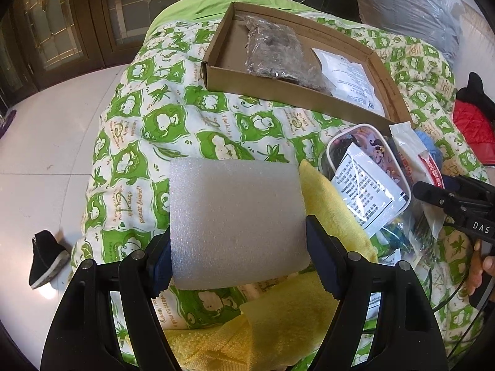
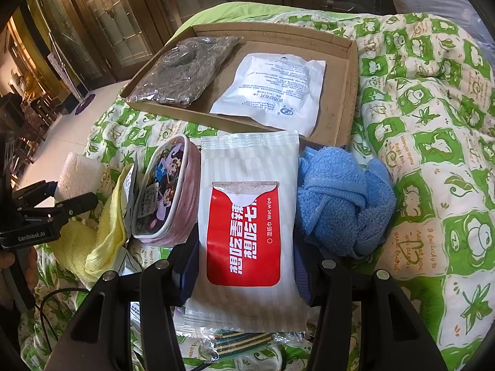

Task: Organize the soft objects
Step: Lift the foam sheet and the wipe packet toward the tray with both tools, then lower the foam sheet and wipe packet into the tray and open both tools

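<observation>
Foam block (image 1: 236, 222) sits clamped between the pads of the left hand-held gripper (image 1: 238, 259), above a yellow towel (image 1: 328, 204) on the green-patterned quilt (image 1: 139, 142). The right hand-held gripper (image 2: 244, 266) is clamped on a wet wipe pack (image 2: 247, 216); a blue towel (image 2: 340, 204) lies at 3 o'clock of the pack, a cartoon pouch (image 2: 167, 191) at 9 o'clock. At 12 o'clock a cardboard tray (image 2: 346, 92) holds a dark bag (image 2: 185, 71) and a white packet (image 2: 272, 89).

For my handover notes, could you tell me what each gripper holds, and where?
Left gripper clamps the foam block by its side faces; right gripper clamps the wet wipe pack by its long edges.
</observation>
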`<state>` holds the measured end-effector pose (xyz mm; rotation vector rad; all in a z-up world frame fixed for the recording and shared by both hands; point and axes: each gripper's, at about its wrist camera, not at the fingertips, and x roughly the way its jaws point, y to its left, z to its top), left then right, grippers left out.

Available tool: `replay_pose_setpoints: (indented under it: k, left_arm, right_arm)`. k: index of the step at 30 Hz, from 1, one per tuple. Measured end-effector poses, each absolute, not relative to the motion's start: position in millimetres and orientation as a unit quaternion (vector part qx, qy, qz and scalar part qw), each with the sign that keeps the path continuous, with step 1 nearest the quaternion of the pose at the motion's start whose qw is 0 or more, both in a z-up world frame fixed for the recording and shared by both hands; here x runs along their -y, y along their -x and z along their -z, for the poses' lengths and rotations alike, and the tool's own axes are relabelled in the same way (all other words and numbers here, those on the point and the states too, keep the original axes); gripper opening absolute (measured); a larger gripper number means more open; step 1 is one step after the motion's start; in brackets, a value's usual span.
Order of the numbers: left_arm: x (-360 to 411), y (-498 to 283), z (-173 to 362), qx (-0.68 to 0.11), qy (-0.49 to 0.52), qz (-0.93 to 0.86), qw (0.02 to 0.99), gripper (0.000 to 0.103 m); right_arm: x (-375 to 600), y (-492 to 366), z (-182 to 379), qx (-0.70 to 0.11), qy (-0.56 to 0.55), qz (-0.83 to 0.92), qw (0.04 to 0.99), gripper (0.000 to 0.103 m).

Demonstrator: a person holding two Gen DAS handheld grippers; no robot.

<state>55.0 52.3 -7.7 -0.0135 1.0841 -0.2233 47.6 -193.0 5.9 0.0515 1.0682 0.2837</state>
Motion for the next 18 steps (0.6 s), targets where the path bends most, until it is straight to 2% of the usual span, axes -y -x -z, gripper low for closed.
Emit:
replay_pose_setpoints:
  k: [18]
  left_arm:
    - [-3.7, -86.1, -29.9, -0.506, -0.039, 0.137, 0.851, 0.076]
  right_arm:
    - [213.7, -79.2, -33.2, -0.502, -0.055, -0.155, 0.849, 0.052]
